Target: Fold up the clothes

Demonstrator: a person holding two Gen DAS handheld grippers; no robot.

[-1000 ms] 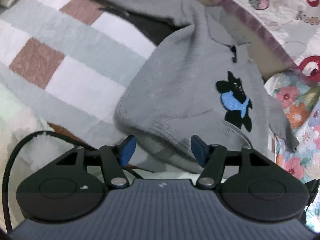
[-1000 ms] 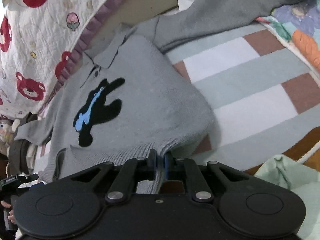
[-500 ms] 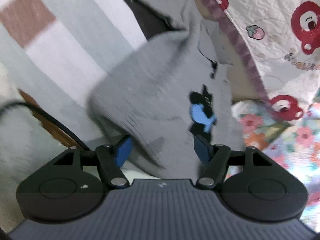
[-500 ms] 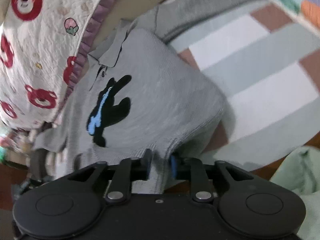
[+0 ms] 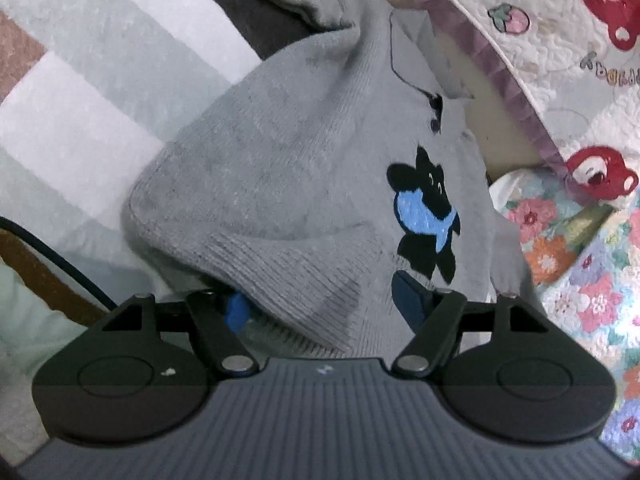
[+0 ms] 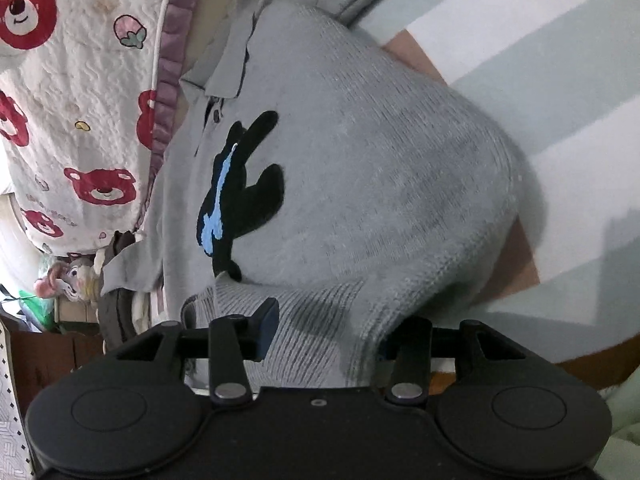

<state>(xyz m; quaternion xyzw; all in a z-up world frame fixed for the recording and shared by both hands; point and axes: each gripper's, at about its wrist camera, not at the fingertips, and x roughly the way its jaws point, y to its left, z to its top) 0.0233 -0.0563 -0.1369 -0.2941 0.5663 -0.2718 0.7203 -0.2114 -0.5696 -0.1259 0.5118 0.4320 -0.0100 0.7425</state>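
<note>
Both grippers spread wide at the hem of the grey sweater.

The left gripper point(image 5: 324, 304) points toward 12 o'clock, jaws wide, ribbed hem lying loose between them. The right gripper point(image 6: 328, 328) is likewise wide, straddling the hem. The grey sweater point(image 5: 304, 168) lies on the striped blanket point(image 5: 80, 92), collar toward 1 o'clock.

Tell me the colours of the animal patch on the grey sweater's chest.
The patch on the sweater is black with a light blue shape across it, clearest in the left wrist view.
</note>
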